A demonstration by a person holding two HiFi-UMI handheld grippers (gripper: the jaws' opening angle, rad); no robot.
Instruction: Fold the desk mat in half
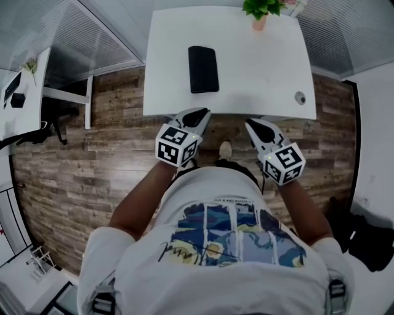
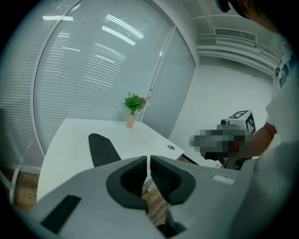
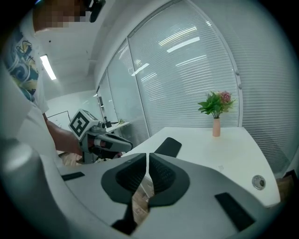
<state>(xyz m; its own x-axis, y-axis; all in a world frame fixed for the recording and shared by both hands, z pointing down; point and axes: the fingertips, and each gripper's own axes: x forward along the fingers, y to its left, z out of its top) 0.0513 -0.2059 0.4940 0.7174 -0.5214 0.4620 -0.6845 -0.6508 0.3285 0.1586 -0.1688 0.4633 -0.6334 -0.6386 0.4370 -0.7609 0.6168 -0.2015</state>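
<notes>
The desk mat (image 1: pixel 203 69) is a dark, narrow rectangle lying on the white desk (image 1: pixel 258 74), left of centre. It also shows as a dark strip in the left gripper view (image 2: pixel 103 149) and the right gripper view (image 3: pixel 168 147). My left gripper (image 1: pixel 200 114) hovers at the desk's near edge, short of the mat. My right gripper (image 1: pixel 253 125) hangs level with it further right. Both stay clear of the mat. In each gripper view the jaws stand almost together, left (image 2: pixel 149 161) and right (image 3: pixel 147 158), with nothing between them.
A small potted plant (image 1: pixel 261 12) stands at the desk's far edge. A round cable grommet (image 1: pixel 300 97) sits near the desk's right front corner. Wooden floor (image 1: pixel 98 160) surrounds the desk, another desk (image 1: pixel 24 92) stands at the left, and glass walls with blinds lie beyond.
</notes>
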